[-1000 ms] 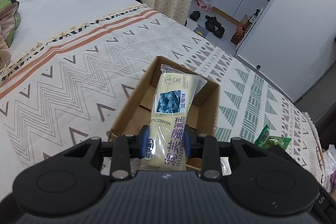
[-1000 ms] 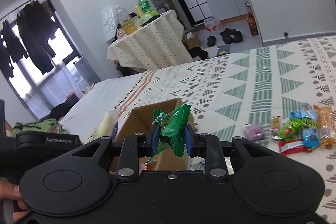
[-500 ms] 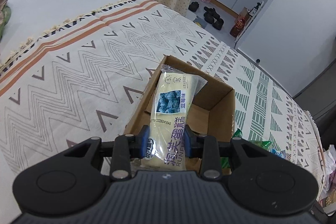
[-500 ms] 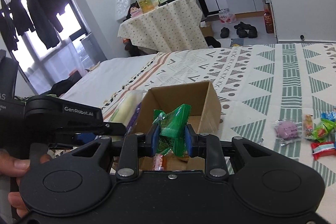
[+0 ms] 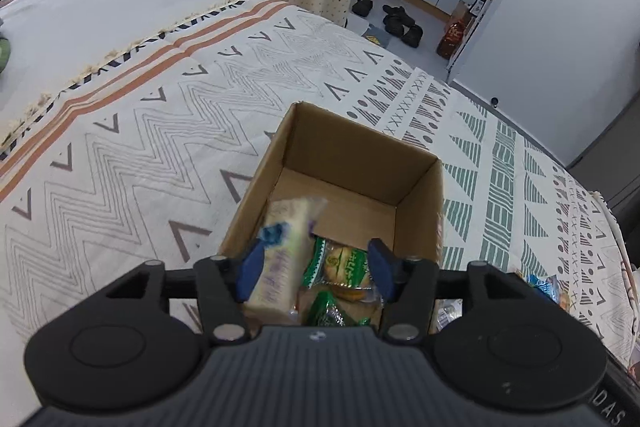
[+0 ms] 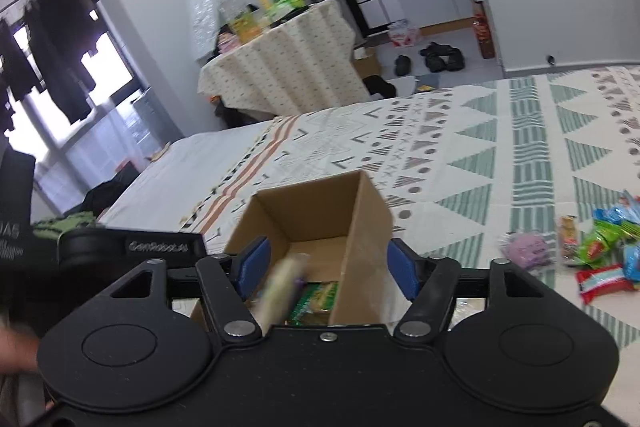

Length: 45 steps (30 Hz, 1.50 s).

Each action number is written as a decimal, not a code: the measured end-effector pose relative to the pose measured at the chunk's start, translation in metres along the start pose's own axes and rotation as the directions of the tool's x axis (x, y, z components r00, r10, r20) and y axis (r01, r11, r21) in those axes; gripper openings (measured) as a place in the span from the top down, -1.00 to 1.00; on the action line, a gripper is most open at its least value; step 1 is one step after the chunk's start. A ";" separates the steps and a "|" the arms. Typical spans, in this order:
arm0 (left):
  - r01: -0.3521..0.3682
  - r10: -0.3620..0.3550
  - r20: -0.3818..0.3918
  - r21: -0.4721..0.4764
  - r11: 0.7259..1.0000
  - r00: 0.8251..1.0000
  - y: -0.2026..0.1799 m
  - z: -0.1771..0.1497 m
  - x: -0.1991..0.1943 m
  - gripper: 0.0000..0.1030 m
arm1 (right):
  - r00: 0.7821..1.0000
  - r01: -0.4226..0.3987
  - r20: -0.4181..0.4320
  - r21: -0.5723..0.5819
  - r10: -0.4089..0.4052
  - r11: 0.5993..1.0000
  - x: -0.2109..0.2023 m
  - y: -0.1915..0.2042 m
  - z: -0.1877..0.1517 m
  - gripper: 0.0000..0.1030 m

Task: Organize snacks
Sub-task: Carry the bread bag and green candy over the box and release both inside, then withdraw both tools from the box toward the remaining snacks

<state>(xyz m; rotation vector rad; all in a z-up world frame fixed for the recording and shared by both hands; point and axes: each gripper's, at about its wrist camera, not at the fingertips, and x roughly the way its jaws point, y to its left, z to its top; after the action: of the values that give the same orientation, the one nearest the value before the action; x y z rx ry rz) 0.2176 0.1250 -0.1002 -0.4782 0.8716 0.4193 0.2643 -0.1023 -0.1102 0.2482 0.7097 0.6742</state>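
Cream snack pack (image 5: 286, 247) in box (image 5: 360, 151), beside left gripper (image 5: 314, 267) finger.

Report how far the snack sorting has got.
Done: green-wrapped snacks already lie in the cardboard box, and the pale yellow cake bar is blurred inside it, apparently dropping free. In hand: nothing; the left tongs and right tongs both stand open over the box. Left: the loose snack pile on the patterned bedspread.

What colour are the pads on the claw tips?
Blue, on black arms. The left claw's pads show it best, in the left wrist view.
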 end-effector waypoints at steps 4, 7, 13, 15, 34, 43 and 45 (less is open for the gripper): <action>-0.025 0.025 0.002 0.023 0.999 1.000 -0.009 -0.004 -0.007 -0.34 | 0.999 0.041 -0.011 -0.008 -0.041 0.999 -0.006 -0.005 0.000 -0.34; -0.041 0.041 0.007 0.029 0.999 0.999 -0.015 -0.007 -0.016 -0.46 | 0.998 0.060 0.001 -0.015 -0.060 0.998 -0.014 -0.011 -0.001 -0.53; -0.054 0.053 0.015 0.108 0.993 0.998 -0.032 -0.020 -0.032 -0.65 | 0.995 0.098 -0.006 0.007 -0.098 0.995 -0.026 -0.024 0.001 -0.56; -0.060 0.061 -0.007 0.103 0.993 0.998 -0.036 -0.024 -0.034 -0.66 | 0.995 0.096 0.006 0.000 -0.096 0.995 -0.033 -0.025 0.002 -0.68; 0.001 0.000 -0.003 0.171 0.985 1.000 -0.078 -0.054 -0.074 -1.00 | 0.991 0.114 0.063 0.062 -0.118 0.992 -0.082 -0.059 0.010 -1.00; 0.004 -0.005 0.002 0.213 0.977 1.000 -0.096 -0.066 -0.079 -1.00 | 0.989 0.123 0.067 0.116 -0.131 0.986 -0.101 -0.080 0.016 -1.00; 0.005 -0.007 0.006 0.224 0.975 1.000 -0.101 -0.067 -0.080 -1.00 | 0.989 0.117 0.071 0.139 -0.127 0.983 -0.107 -0.088 0.018 -1.00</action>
<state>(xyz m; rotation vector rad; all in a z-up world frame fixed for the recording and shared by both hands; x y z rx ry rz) 0.1832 -0.0071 -0.0501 -0.2710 0.8993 0.3120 0.2593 -0.2385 -0.0788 0.3513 0.6890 0.4973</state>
